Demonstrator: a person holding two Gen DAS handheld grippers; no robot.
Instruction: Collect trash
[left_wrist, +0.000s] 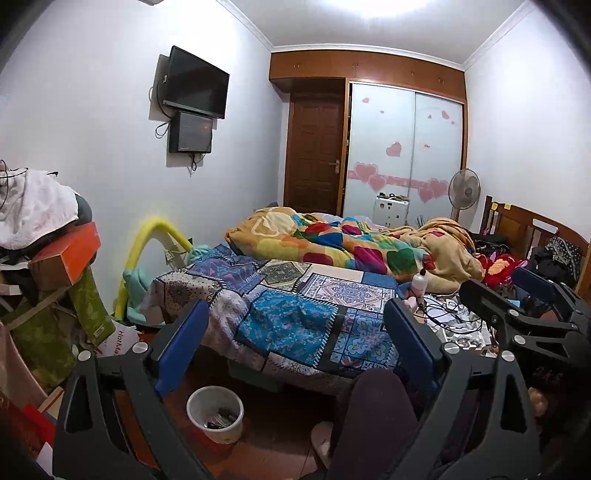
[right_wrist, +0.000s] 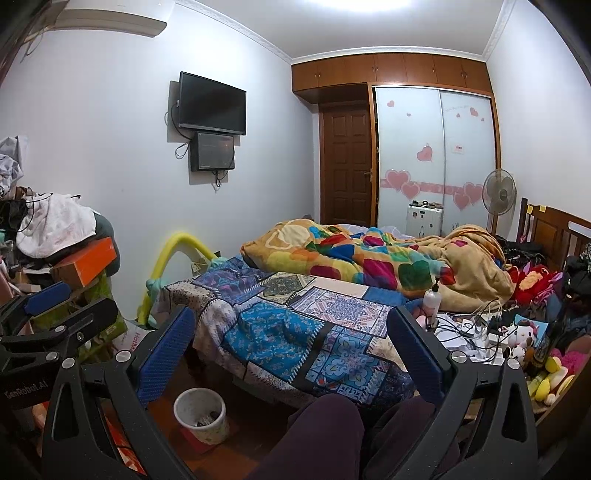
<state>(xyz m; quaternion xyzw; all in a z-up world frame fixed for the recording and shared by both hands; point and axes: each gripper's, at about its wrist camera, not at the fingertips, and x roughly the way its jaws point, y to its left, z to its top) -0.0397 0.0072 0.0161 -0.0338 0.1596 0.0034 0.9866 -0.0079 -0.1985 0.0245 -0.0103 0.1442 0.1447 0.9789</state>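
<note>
A white trash bin (left_wrist: 215, 413) stands on the floor by the foot of the bed, with dark scraps inside; it also shows in the right wrist view (right_wrist: 200, 414). My left gripper (left_wrist: 295, 339) is open and empty, held above the bin and the bed's near end. My right gripper (right_wrist: 291, 350) is open and empty beside it; it also shows in the left wrist view (left_wrist: 513, 291). The left gripper shows at the left of the right wrist view (right_wrist: 66, 302). White crumpled paper (right_wrist: 456, 339) lies among cables on the bed's right side.
A patchwork bedspread (left_wrist: 295, 306) covers the bed, with a heaped colourful quilt (left_wrist: 332, 243) behind. A white bottle (right_wrist: 432, 299), cables and plush toys (right_wrist: 524, 332) crowd the right. Stacked boxes and clothes (left_wrist: 55, 258) stand at the left. My knees (right_wrist: 325, 435) are in front.
</note>
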